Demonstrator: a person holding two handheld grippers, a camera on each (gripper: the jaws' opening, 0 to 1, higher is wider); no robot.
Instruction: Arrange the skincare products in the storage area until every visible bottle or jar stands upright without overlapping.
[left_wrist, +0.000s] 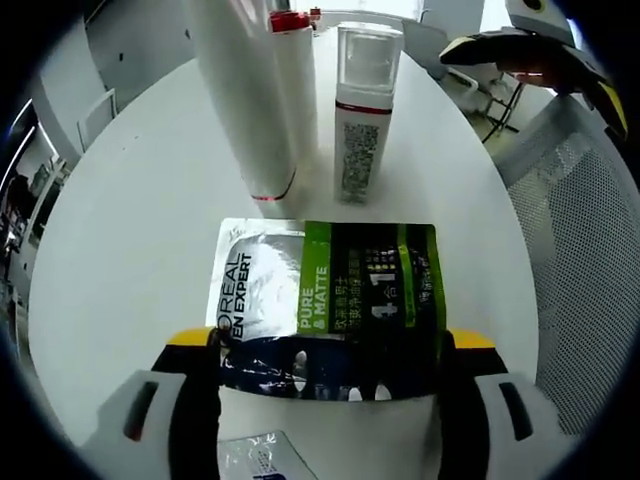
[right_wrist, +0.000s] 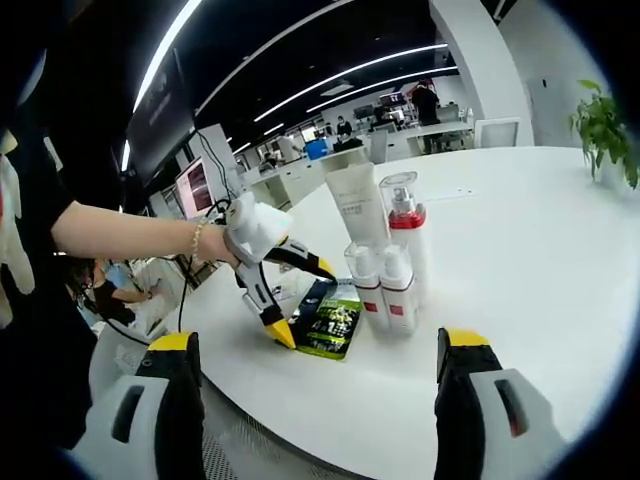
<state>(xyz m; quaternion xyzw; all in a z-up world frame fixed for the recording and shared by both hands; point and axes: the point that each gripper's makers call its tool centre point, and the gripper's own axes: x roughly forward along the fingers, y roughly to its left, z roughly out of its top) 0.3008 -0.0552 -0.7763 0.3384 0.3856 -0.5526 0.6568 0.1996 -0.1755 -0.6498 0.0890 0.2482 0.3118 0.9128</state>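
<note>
Left gripper (left_wrist: 330, 375) clamped on L'Oréal Men Expert sachet (left_wrist: 330, 305); right gripper (right_wrist: 315, 400) empty.
Left jaws pinched the sachet's near edge; it lay flat on the white bench (left_wrist: 130, 240). Beyond it, white red-trimmed bottles (left_wrist: 285, 100) and a clear-capped pump bottle (left_wrist: 362, 110) stood upright. Right jaws stood wide, well apart from the bottle cluster (right_wrist: 385, 260).

Left gripper (right_wrist: 290, 300) fingers clamp the green pouch (right_wrist: 330, 318) beside upright bottles (right_wrist: 385, 285).

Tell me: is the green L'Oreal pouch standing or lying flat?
Lying flat. The pouch rests face-up on the white table, between the left gripper's jaws, while the bottles stand upright.
</note>
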